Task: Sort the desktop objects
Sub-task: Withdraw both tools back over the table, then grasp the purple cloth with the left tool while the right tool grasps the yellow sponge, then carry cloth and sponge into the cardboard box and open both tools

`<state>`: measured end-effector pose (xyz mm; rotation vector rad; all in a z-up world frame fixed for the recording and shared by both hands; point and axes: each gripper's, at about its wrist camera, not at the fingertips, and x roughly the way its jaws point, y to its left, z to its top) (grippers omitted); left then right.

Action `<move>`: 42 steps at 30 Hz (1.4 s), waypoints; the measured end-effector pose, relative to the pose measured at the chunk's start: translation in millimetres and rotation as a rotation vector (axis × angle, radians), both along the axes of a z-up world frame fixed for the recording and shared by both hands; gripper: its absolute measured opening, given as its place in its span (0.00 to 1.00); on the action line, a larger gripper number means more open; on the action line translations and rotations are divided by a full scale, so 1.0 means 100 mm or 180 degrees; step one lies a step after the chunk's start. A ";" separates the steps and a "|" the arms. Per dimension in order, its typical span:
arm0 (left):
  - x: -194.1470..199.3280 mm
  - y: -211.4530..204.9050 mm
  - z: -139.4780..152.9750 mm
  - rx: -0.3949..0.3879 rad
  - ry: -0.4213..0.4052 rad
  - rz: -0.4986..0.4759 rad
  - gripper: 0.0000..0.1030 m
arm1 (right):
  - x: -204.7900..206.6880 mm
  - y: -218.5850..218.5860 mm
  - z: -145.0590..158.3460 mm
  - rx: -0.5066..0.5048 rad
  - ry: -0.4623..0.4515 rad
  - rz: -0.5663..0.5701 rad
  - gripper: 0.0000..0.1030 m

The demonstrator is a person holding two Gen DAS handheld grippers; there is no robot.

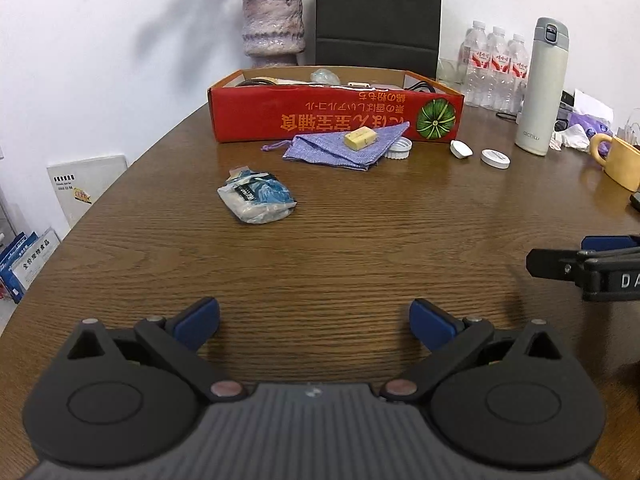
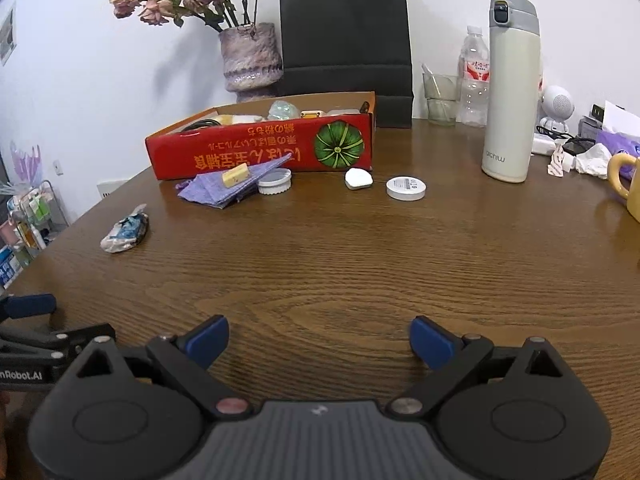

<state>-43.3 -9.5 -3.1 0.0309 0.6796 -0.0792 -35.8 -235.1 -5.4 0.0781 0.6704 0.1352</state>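
Hovering low over the wooden table point(image 1: 320, 248), the left gripper point(image 1: 314, 322) has its two blue pads spread wide, and nothing is between them. The right gripper point(image 2: 319, 340) is in the same state, fingers wide apart and holding nothing, just beside the left one.

The landmark is the red cardboard box point(image 1: 336, 116), which stands at the far side of the table and already holds several small items; I cannot tell what each one is. Directly in front of the box lies a purple cloth pouch point(image 1: 340, 146), touching or almost touching the box wall. On the pouch rests a small yellow block point(image 1: 361, 137). A white ribbed cap point(image 1: 400, 149) lies at the right edge of the pouch, partly under it. Further right of the box front are a small white oval piece point(image 1: 461, 149) and a round white lid point(image 1: 495, 158), near each other but apart. In front of the box and to its left, well apart from it, lies a crumpled blue-and-white packet point(image 1: 256, 196).

To the right of the box stands a cream thermos bottle point(image 1: 542, 88), upright. Behind the box are a vase point(image 1: 273, 28) with dried flowers and a black paper bag point(image 1: 378, 16). A yellow mug point(image 1: 618, 158) is at the far right.
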 end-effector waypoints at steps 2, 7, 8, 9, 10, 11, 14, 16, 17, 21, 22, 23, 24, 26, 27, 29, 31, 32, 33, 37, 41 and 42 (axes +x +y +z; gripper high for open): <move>0.02 0.02 0.01 -0.0051 -0.0011 -0.0005 1.00 | 0.04 -0.03 0.03 0.0063 0.0026 0.0006 0.95; 0.21 0.25 0.19 -0.0369 -0.0131 0.0063 0.99 | 0.22 0.11 0.24 -0.0028 -0.0144 0.0166 0.91; 0.28 0.31 0.25 -0.0450 -0.0172 0.0055 0.97 | 0.28 0.17 0.30 -0.0067 -0.0192 0.0227 0.89; 0.38 0.36 0.30 -0.0505 -0.0187 0.0036 0.94 | 0.36 0.25 0.35 -0.0121 -0.0235 0.0297 0.88; 0.48 0.39 0.35 -0.0536 -0.0189 0.0017 0.92 | 0.43 0.32 0.40 -0.0159 -0.0269 0.0376 0.88; 0.59 0.41 0.40 -0.0550 -0.0212 -0.0026 0.87 | 0.56 0.42 0.44 -0.0193 -0.0292 0.0483 0.86; 0.94 0.43 0.49 -0.0401 -0.0283 -0.0101 0.80 | 0.96 0.66 0.50 -0.0308 -0.0341 0.0777 0.80; 1.15 0.46 0.51 -0.0298 -0.0272 -0.0012 0.79 | 1.24 0.84 0.48 -0.0456 -0.0406 0.0914 0.71; 1.24 0.50 0.51 -0.0299 -0.0248 0.0022 0.79 | 1.38 0.92 0.45 -0.0505 -0.0426 0.0947 0.64; 1.54 0.58 0.48 -0.0362 -0.0090 -0.0117 0.79 | 1.84 1.12 0.29 -0.0603 -0.0351 0.0956 0.58; 1.60 0.57 0.47 -0.0352 -0.0066 -0.0179 0.79 | 1.92 1.13 0.25 -0.0606 -0.0332 0.0925 0.56; 1.66 0.54 0.45 -0.0338 -0.0034 -0.0221 0.79 | 1.96 1.14 0.20 -0.0602 -0.0283 0.0890 0.36; 1.71 0.52 0.43 -0.0317 0.0007 -0.0255 0.79 | 2.02 1.12 0.15 -0.0563 -0.0200 0.0874 0.29; 1.85 0.44 0.43 -0.0268 0.0077 -0.0360 0.79 | 2.00 1.06 0.13 -0.0502 -0.0187 0.0870 0.29; 1.90 0.38 0.44 -0.0246 0.0095 -0.0440 0.79 | 1.96 1.01 0.18 -0.0455 -0.0194 0.0861 0.29; 2.01 0.23 0.47 -0.0194 0.0071 -0.0688 0.80 | 1.83 0.82 0.32 -0.0241 -0.0316 0.0779 0.29; 2.11 0.05 0.48 -0.0193 0.0053 -0.1013 0.84 | 1.69 0.57 0.42 0.0038 -0.0437 0.0681 0.29; 2.17 -0.04 0.46 -0.0184 0.0024 -0.1149 0.85 | 1.60 0.42 0.44 0.0166 -0.0512 0.0602 0.29; 2.21 -0.12 0.44 -0.0152 0.0005 -0.1286 0.85 | 1.55 0.31 0.44 0.0243 -0.0564 0.0548 0.29; 2.33 -0.29 0.35 -0.0078 0.0062 -0.1503 0.86 | 1.46 -0.09 0.39 0.0500 -0.0690 0.0278 0.29; 2.47 -0.32 0.33 0.0101 0.0303 -0.1065 0.75 | 1.57 -0.27 0.31 0.0743 -0.0578 0.0123 0.29; 2.45 -0.30 0.34 0.0104 0.0266 -0.0990 0.79 | 1.59 -0.27 0.29 0.0721 -0.0544 0.0104 0.29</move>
